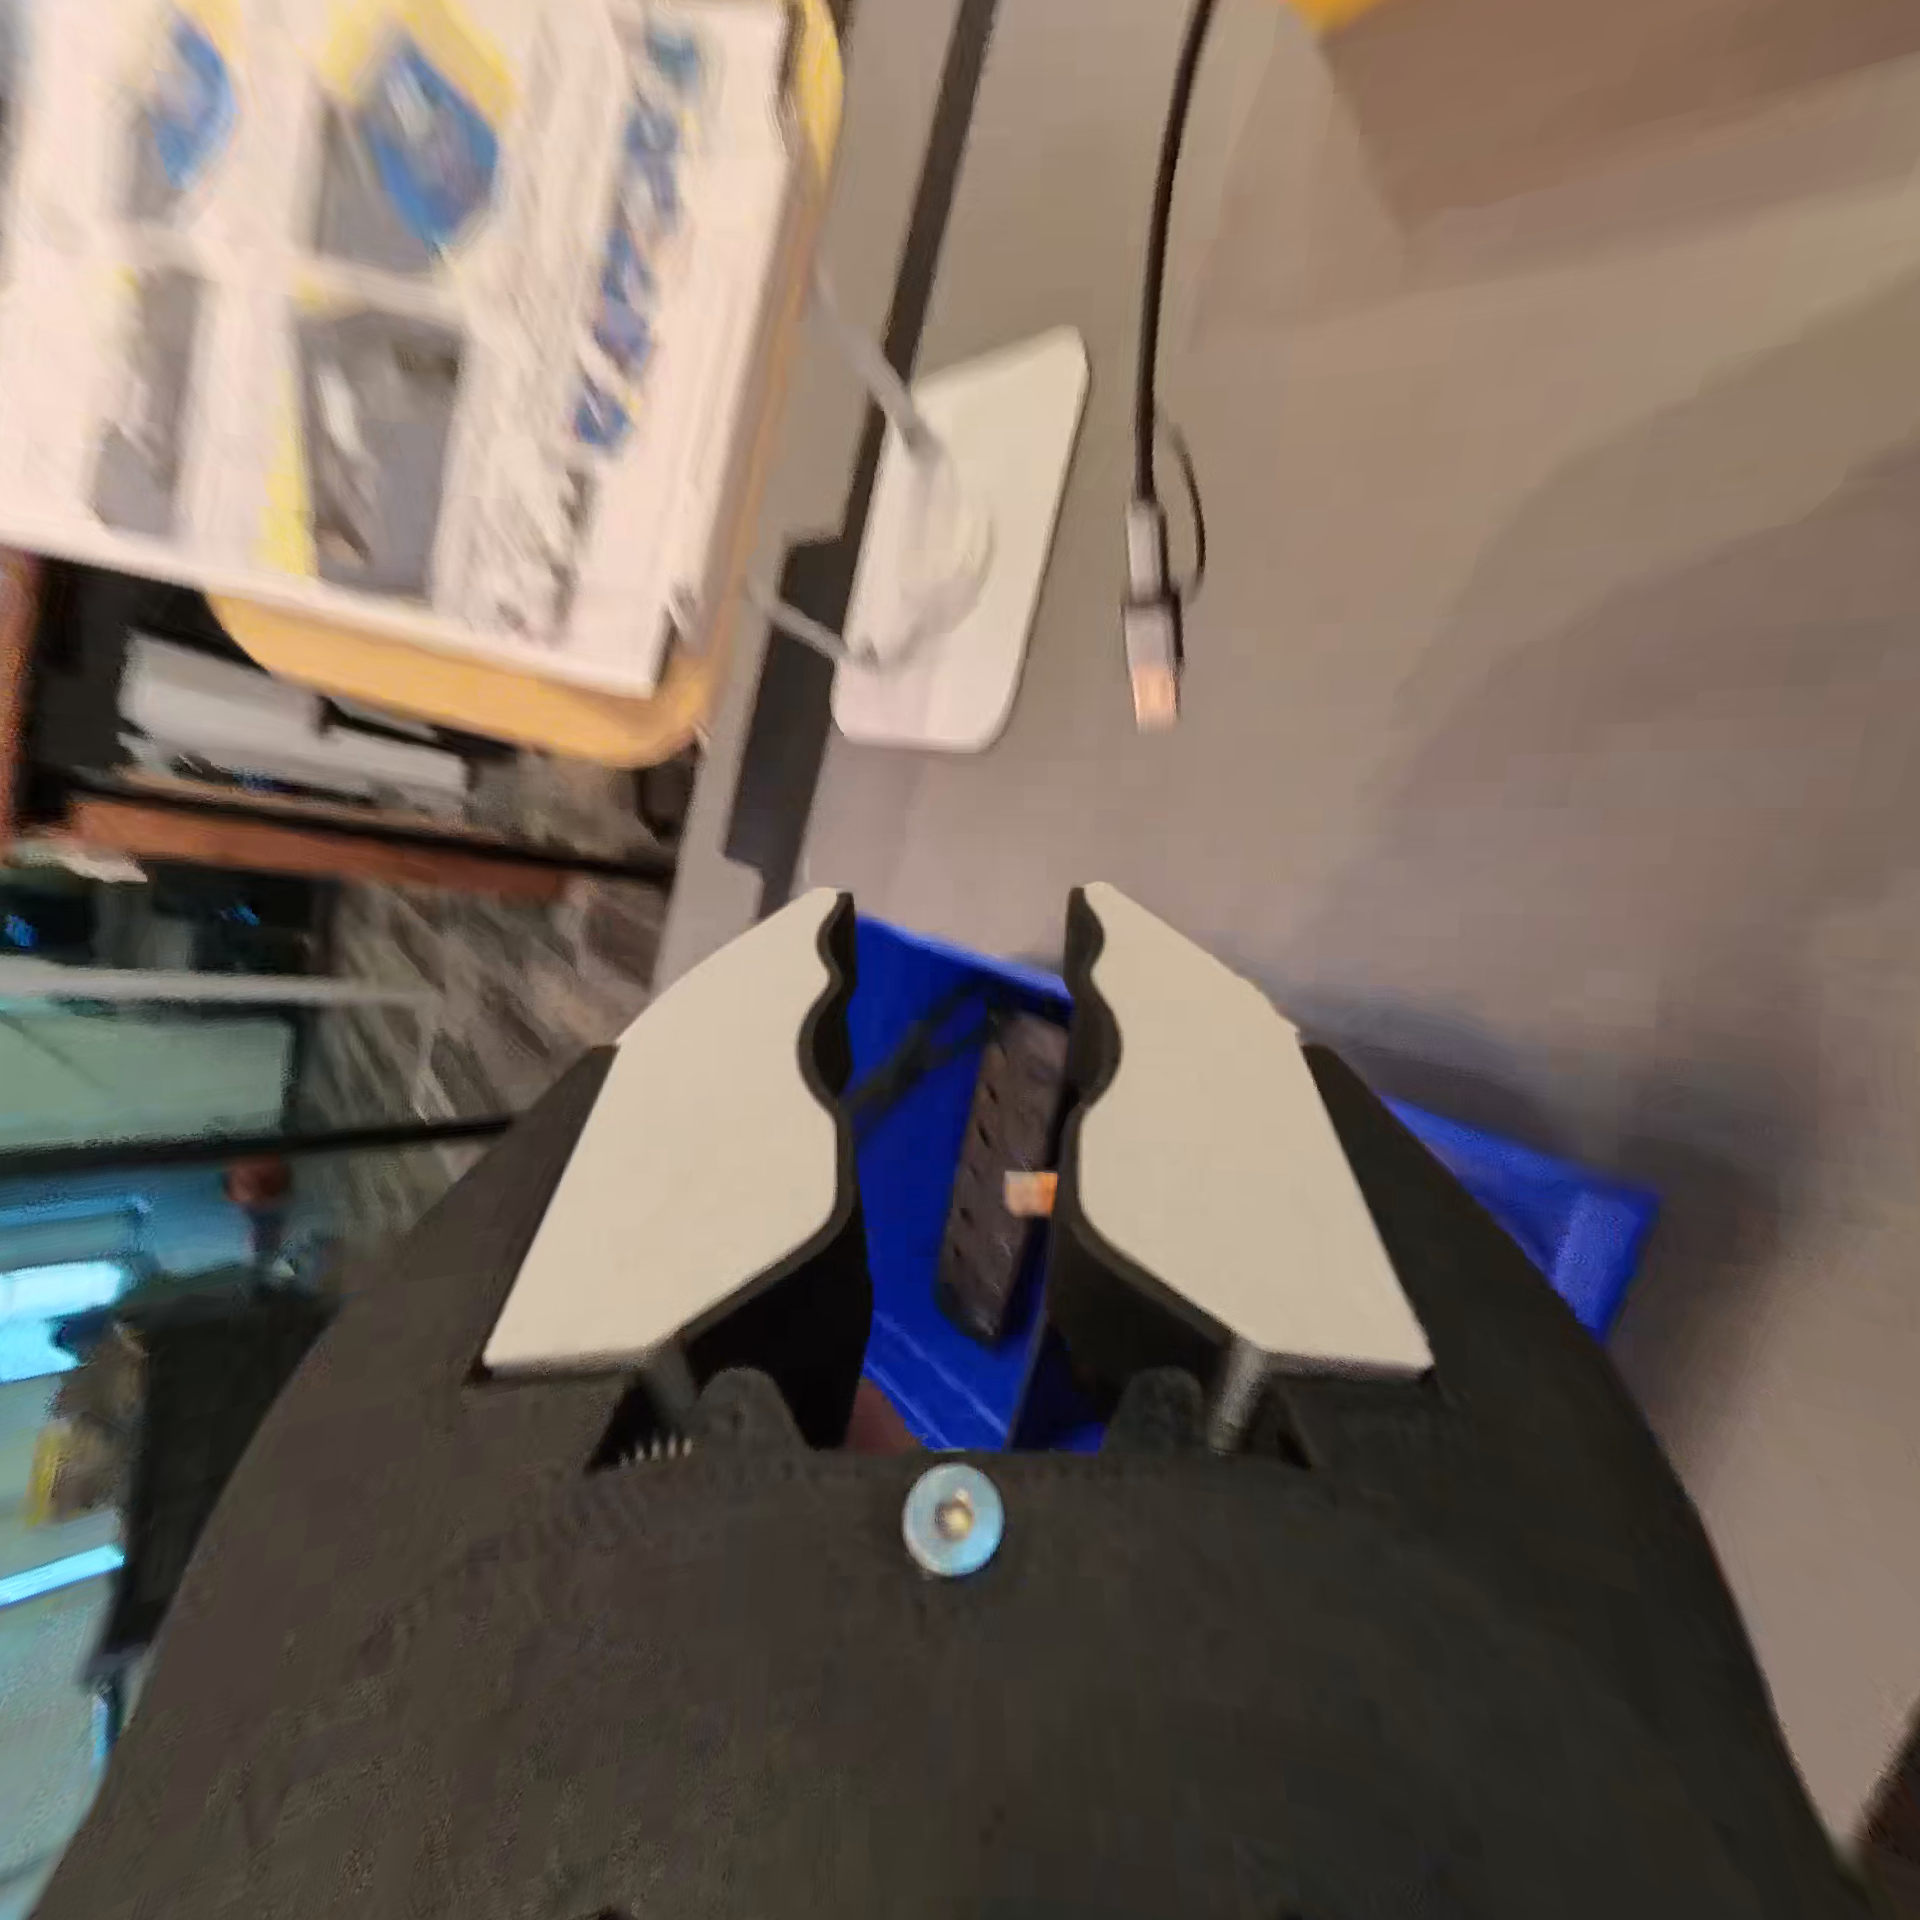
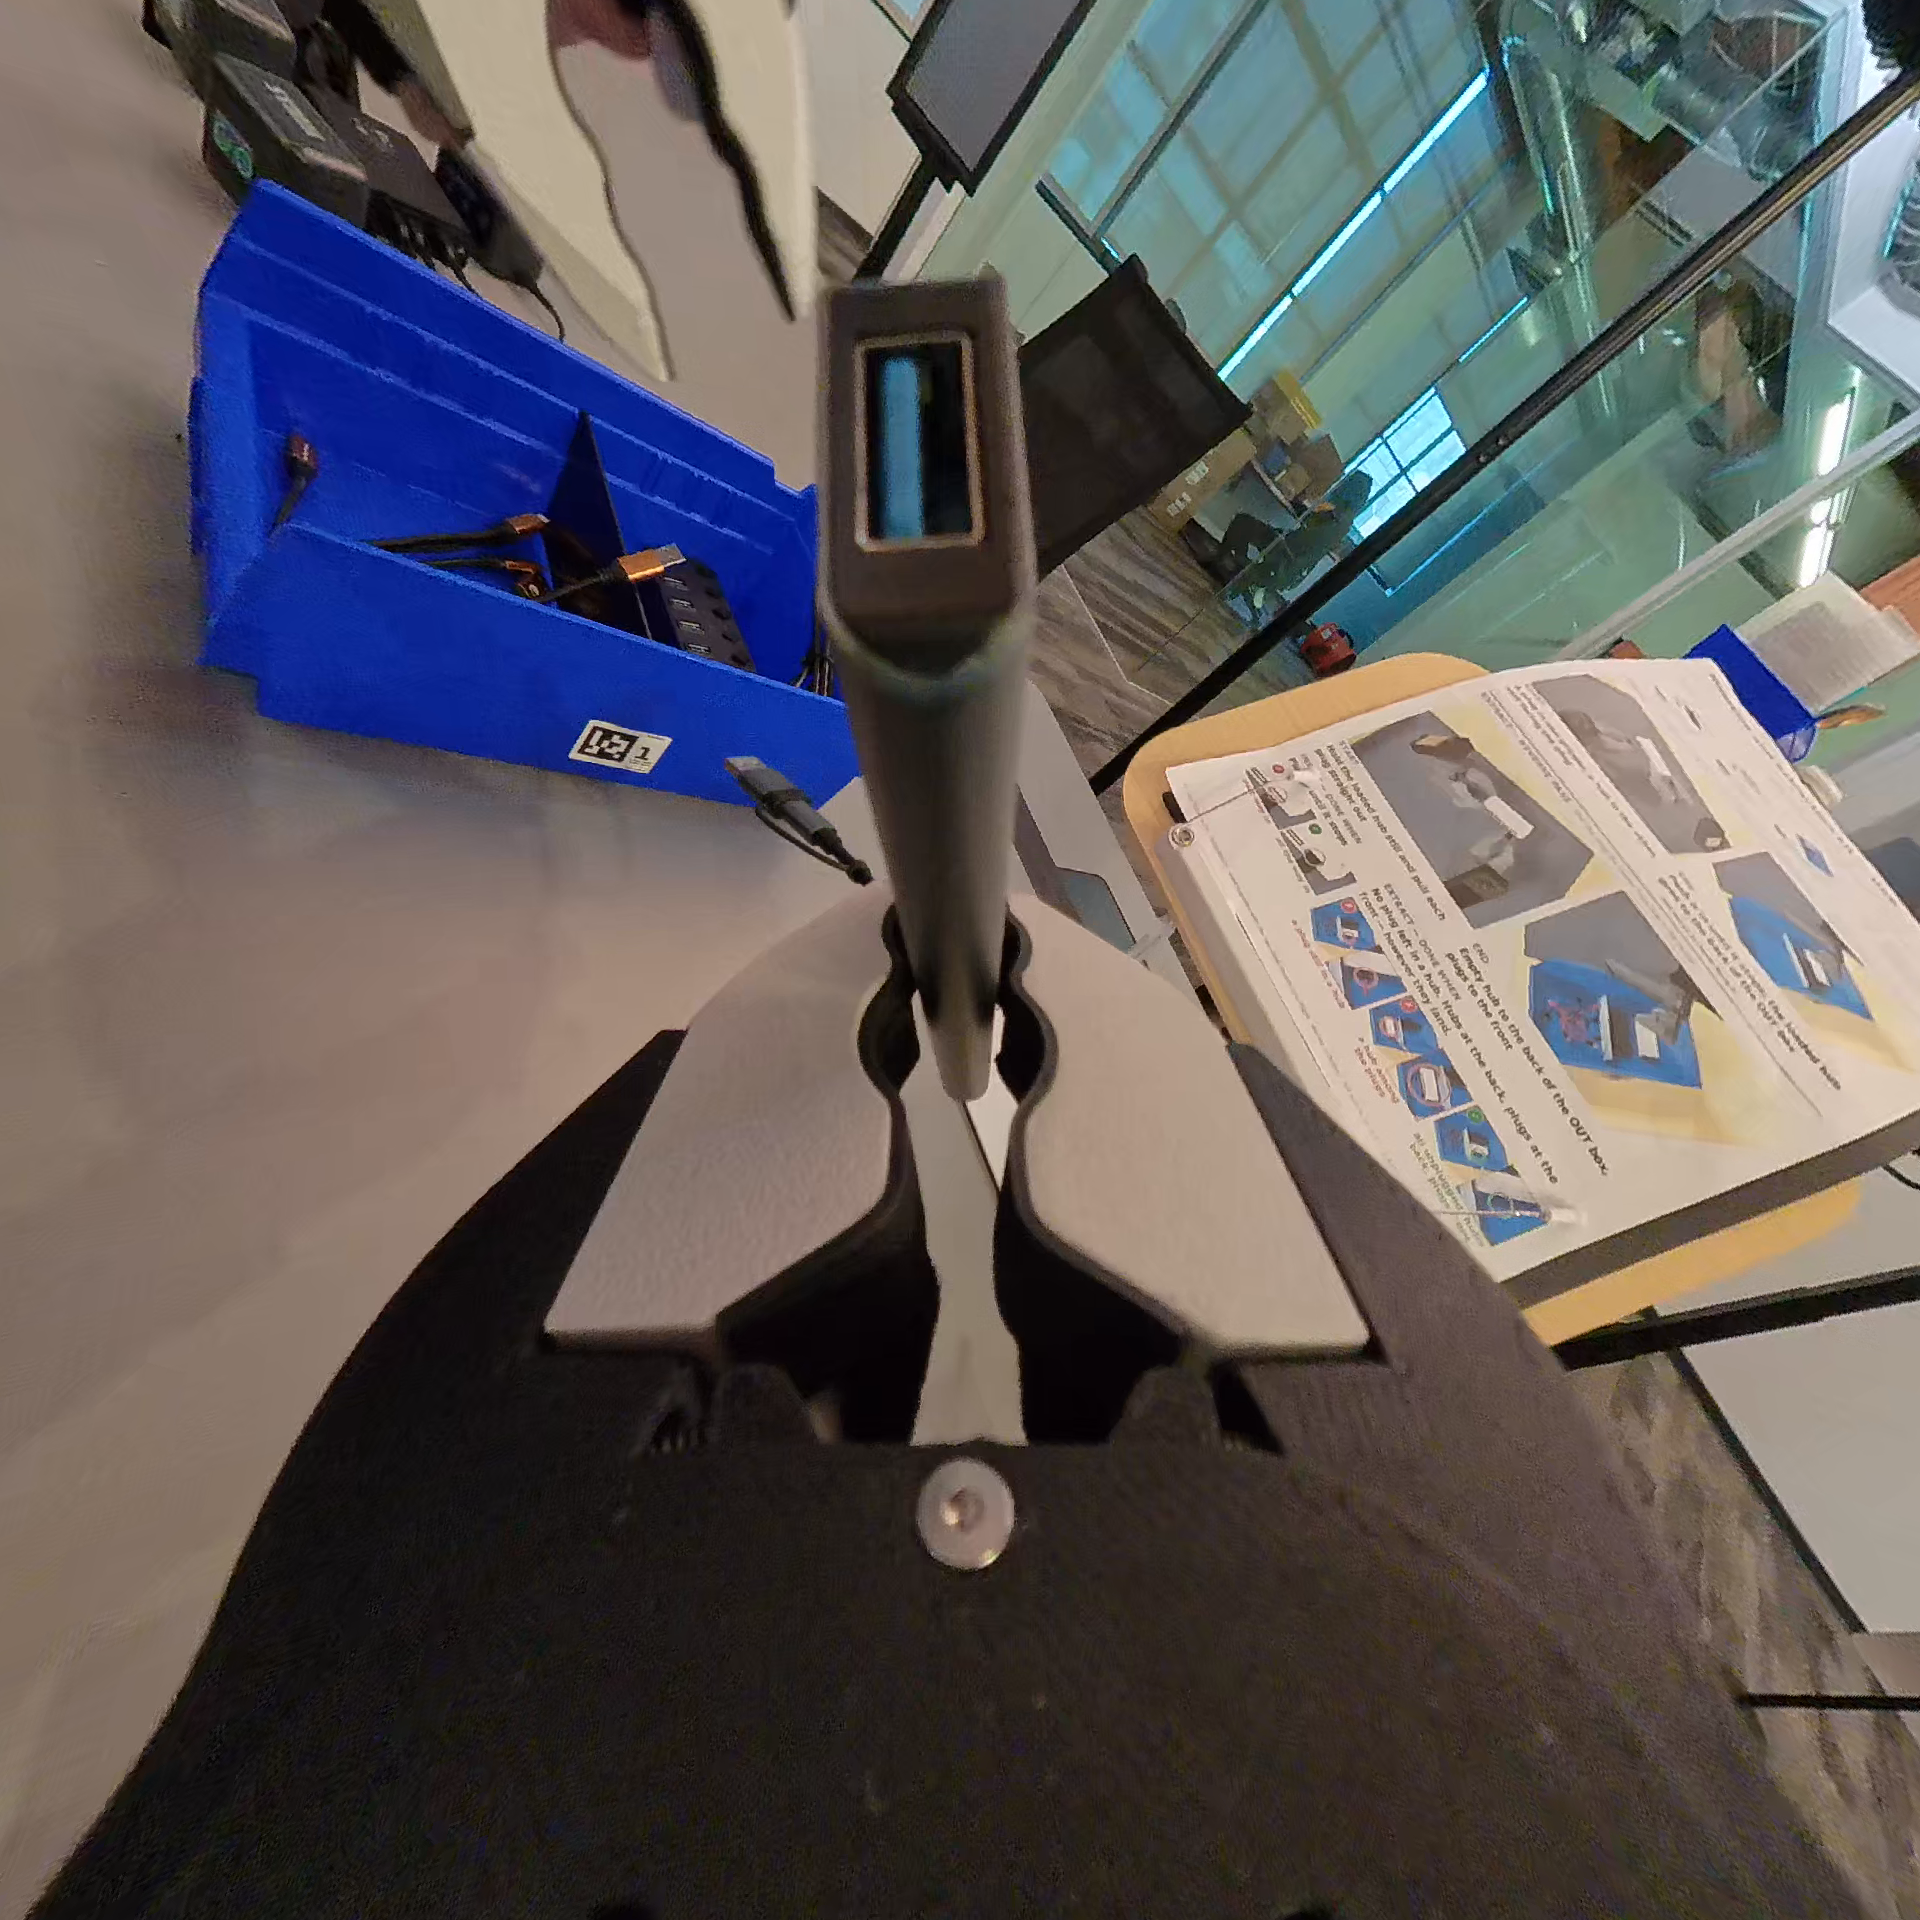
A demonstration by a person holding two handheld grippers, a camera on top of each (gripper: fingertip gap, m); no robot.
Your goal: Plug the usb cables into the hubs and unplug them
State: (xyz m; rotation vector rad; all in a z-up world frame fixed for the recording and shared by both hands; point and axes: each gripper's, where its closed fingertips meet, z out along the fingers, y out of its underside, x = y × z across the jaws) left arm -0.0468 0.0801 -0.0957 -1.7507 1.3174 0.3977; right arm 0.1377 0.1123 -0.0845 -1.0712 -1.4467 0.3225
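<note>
My right gripper (image 2: 951,935) is shut on a slim grey USB hub (image 2: 925,623). The hub sticks out forward above the table, and its end port (image 2: 920,447) with a blue insert faces the camera. My left gripper (image 1: 956,914) is open and empty, just above a blue bin (image 1: 914,1340). A black multi-port hub (image 1: 1003,1164) lies in the bin below its fingers. In the right wrist view the blue bin (image 2: 436,665) holds the black hub (image 2: 696,613) and several dark cables with copper plugs (image 2: 644,566). A dark cable ending in a metal plug (image 1: 1153,623) lies on the table.
A white flat rounded piece (image 1: 1029,436) with a pale cable looped on it sits near the table's edge. A printed instruction sheet (image 2: 1558,935) rests on a tan board beside the table. Black electronics (image 2: 312,135) stand behind the bin. The grey table (image 1: 1507,727) has bare room. Left tips to right tips: about 20 cm.
</note>
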